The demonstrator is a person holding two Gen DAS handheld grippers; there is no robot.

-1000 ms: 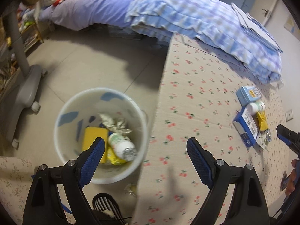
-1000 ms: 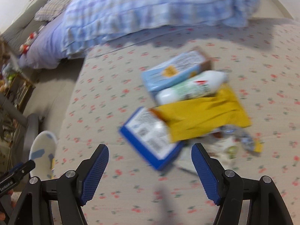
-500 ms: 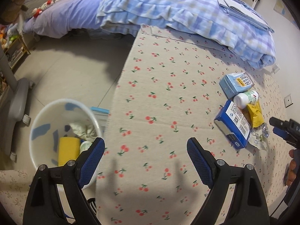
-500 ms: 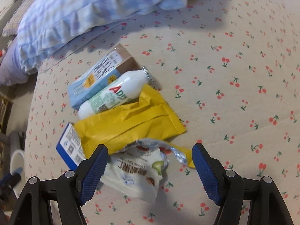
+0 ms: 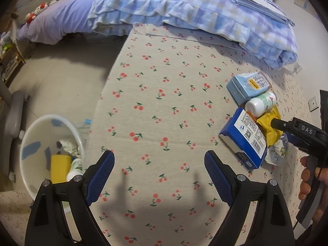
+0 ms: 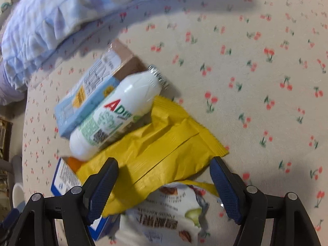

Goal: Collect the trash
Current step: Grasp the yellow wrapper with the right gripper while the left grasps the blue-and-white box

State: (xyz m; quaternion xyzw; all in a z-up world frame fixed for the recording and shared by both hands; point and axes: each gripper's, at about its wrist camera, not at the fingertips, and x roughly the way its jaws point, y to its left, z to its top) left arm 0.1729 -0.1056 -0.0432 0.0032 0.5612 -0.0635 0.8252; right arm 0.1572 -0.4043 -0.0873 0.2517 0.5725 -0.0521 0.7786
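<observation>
The right hand-held gripper (image 6: 164,184), jaws closing around the crinkled yellow foil wrapper (image 6: 164,143), should pinch its middle, sparing the white plastic bottle (image 6: 123,110)

Glossy crinkled yellow wrapper (image 6: 164,143), smooth white plastic bottle (image 6: 114,114), matt cardboard blue box (image 5: 244,141), woven cherry-print cloth (image 5: 164,102).

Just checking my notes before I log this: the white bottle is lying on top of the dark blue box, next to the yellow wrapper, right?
Not quite. In the right wrist view the white bottle lies against the light blue box, not on the dark blue box. The yellow wrapper is indeed beside it.
</observation>
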